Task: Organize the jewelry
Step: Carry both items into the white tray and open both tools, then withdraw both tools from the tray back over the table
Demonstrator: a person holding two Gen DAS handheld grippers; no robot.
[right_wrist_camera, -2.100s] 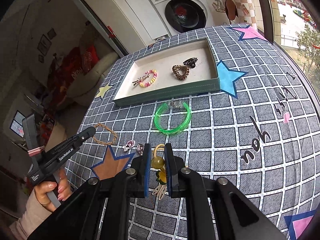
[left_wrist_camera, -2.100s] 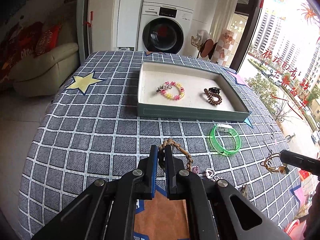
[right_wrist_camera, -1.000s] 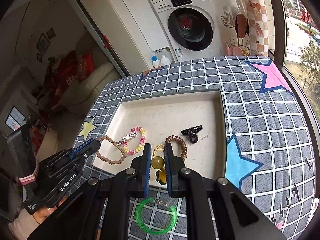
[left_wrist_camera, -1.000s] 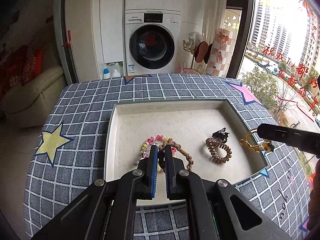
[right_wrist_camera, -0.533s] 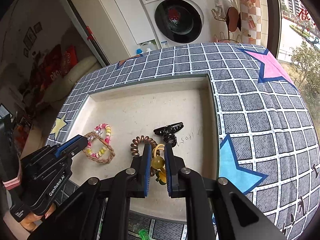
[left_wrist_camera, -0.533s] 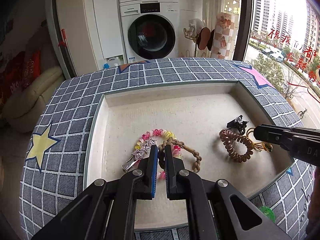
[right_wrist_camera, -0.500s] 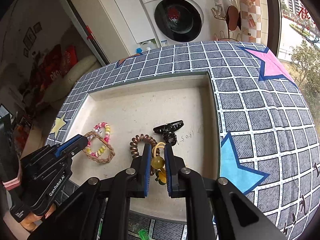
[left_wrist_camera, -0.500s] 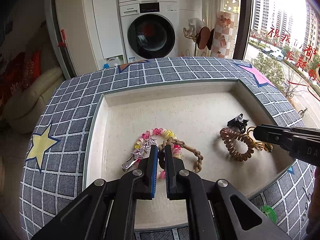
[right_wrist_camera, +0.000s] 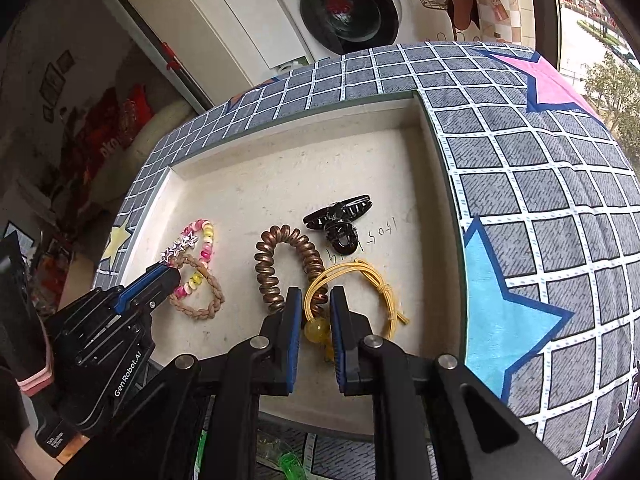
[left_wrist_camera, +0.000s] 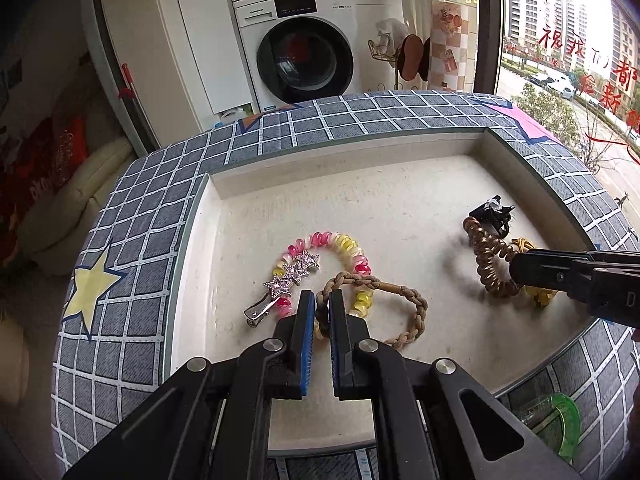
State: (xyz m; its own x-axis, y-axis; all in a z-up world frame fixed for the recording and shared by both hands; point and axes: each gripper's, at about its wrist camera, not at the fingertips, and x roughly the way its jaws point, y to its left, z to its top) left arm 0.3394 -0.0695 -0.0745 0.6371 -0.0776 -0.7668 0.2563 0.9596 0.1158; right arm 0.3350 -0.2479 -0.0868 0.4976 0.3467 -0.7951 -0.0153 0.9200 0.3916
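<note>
In the left wrist view we see the left gripper [left_wrist_camera: 319,304] clamped on a braided brown bracelet [left_wrist_camera: 394,312], which lies on the floor of the cream tray [left_wrist_camera: 400,200]. The bracelet overlaps a pink-and-yellow coil bracelet [left_wrist_camera: 344,244], beside a silver star hair clip [left_wrist_camera: 286,284]. At right, the right gripper [left_wrist_camera: 516,268] covers part of a brown spiral hair tie [left_wrist_camera: 486,258], near a black claw clip [left_wrist_camera: 490,214].

A white washing machine [left_wrist_camera: 298,52] with a dark round door stands behind the table. The table has a grey checked cloth [left_wrist_camera: 132,248] with a yellow star [left_wrist_camera: 90,284]. At left is a cream sofa [left_wrist_camera: 60,204] with red cushions [left_wrist_camera: 60,148].
</note>
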